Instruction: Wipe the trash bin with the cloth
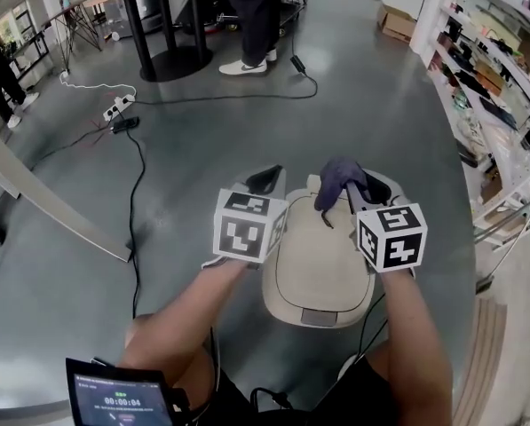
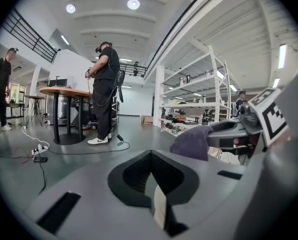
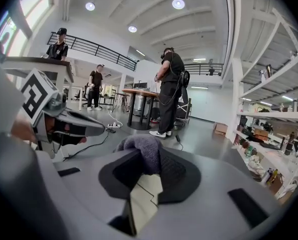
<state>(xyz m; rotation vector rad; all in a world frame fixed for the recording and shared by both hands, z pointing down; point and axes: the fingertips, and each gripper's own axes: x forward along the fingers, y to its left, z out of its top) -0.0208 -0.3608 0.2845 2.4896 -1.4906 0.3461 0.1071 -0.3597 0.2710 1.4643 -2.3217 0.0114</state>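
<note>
Both of my grippers hang over the far half of the trash bin (image 1: 318,273), whose pale lid runs lengthwise from 12 to 6 o'clock in the head view, near end toward my knees. My right gripper (image 1: 353,189) is clamped on the purple cloth (image 1: 338,177). A wad of it bulges from the closed jaws and hangs at the bin's far rim, about 1 o'clock. My left gripper (image 1: 266,181) sits at the bin's 10 o'clock edge, jaws drawn together with nothing in them.

So the lid lies at 6 o'clock from the cloth, beneath it and back toward me. I judge the right is the arm to work: lower the cloth onto the lid, then draw it along the long axis toward 6. Whether the cloth touches the lid I cannot tell.
</note>
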